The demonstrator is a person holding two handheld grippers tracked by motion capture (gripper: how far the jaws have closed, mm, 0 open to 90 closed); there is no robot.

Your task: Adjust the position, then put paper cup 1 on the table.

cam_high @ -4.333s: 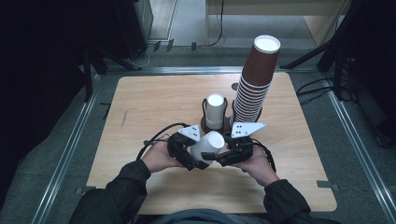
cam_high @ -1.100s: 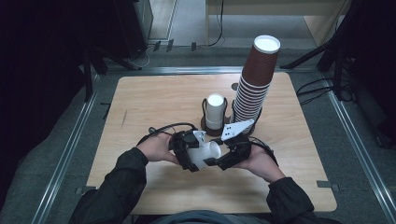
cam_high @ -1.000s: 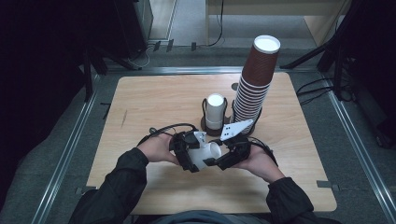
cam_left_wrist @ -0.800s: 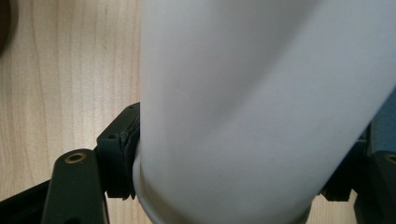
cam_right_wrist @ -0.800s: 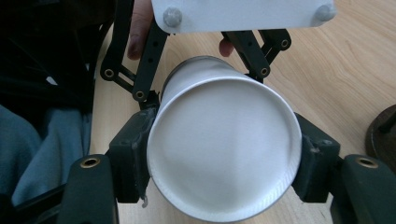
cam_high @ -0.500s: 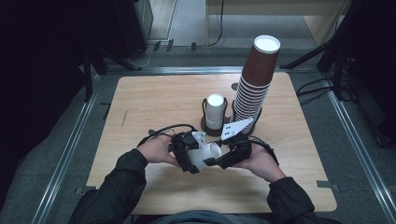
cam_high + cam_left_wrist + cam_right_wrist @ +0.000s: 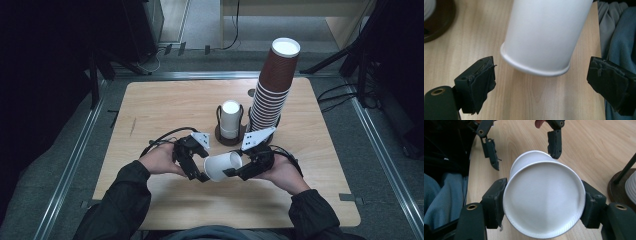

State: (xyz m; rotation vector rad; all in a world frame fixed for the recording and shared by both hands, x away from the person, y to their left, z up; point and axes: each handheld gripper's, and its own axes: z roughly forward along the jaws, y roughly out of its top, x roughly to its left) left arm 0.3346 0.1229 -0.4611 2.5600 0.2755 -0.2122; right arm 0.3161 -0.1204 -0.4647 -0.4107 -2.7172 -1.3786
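1. The left tool sits at the near left of the bench; its jaws have just been opening and now stand wide, with pads clear of the cup on both sides.
2. The white paper cup hangs above the bench between the 2 tools, lying on its side. Its long axis runs roughly level, left to right, the closed base toward the left tool and the open mouth toward the right tool.
3. The right tool grips the cup, 1 pad pressed on each side of its rim.
4. Behind stand a dark holder with white cups and, right of it, a tall stack of brown cups.
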